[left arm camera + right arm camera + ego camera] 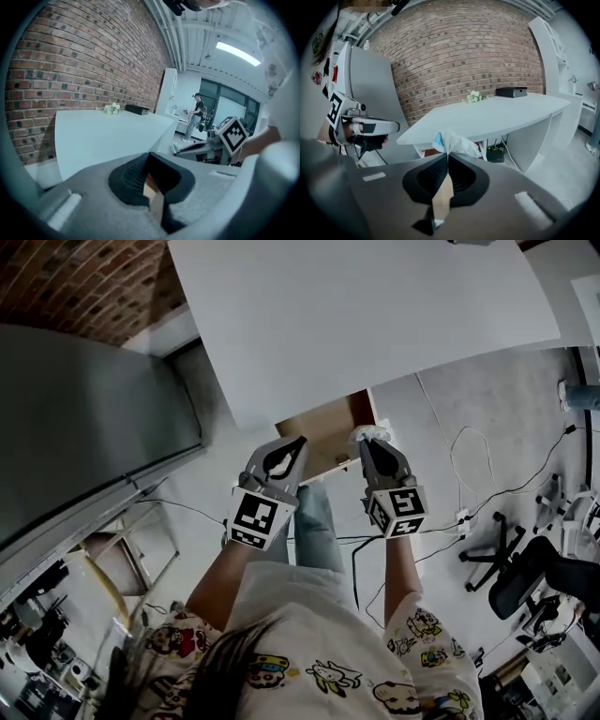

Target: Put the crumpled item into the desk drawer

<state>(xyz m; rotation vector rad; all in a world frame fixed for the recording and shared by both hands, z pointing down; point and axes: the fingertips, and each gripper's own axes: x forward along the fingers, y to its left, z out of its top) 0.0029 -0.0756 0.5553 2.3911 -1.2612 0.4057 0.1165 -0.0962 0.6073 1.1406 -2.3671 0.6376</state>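
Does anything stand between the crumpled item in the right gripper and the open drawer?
Nothing visible does. The right gripper holds the crumpled item at the right edge of the open drawer, and the visible part of the drawer's inside looks bare.

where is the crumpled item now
Head view, centre-right: the crumpled item is pinched in the right gripper, beside the open drawer under the white desk.

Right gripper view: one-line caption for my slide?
Right claw shut on the crumpled item, held before the white desk and brick wall.
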